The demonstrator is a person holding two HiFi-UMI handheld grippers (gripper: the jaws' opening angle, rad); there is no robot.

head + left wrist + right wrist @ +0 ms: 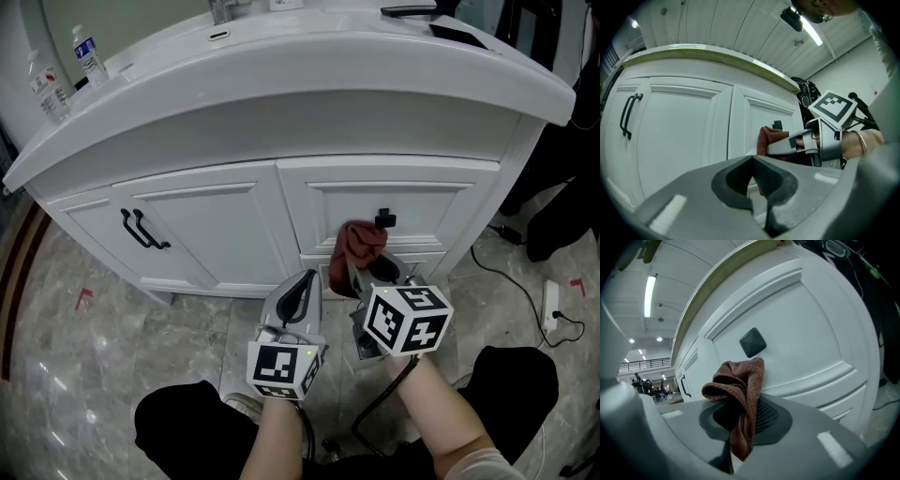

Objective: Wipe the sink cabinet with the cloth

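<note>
Right gripper view: the right gripper (740, 437) has its jaws clenched on a brown cloth (739, 385). The bunched upper end stands free, presumably so it can be pressed to the panel.

Head view: that bunch sits at the drawer front (417, 202) on the right side of the sink cabinet (211, 220), just under the black knob (384, 220). Contact cannot be confirmed. The left gripper (305, 284) is held low just beside it, jaws closed on nothing, and is judged idle and kept clear of the wiping stroke.

Further off, two black handles (142, 231) sit toward the cabinet's left side. On the left end of the top stand two bottles (89, 56), their labels too small to read. The cubes (408, 319) carry square markers only, with no legible writing.
</note>
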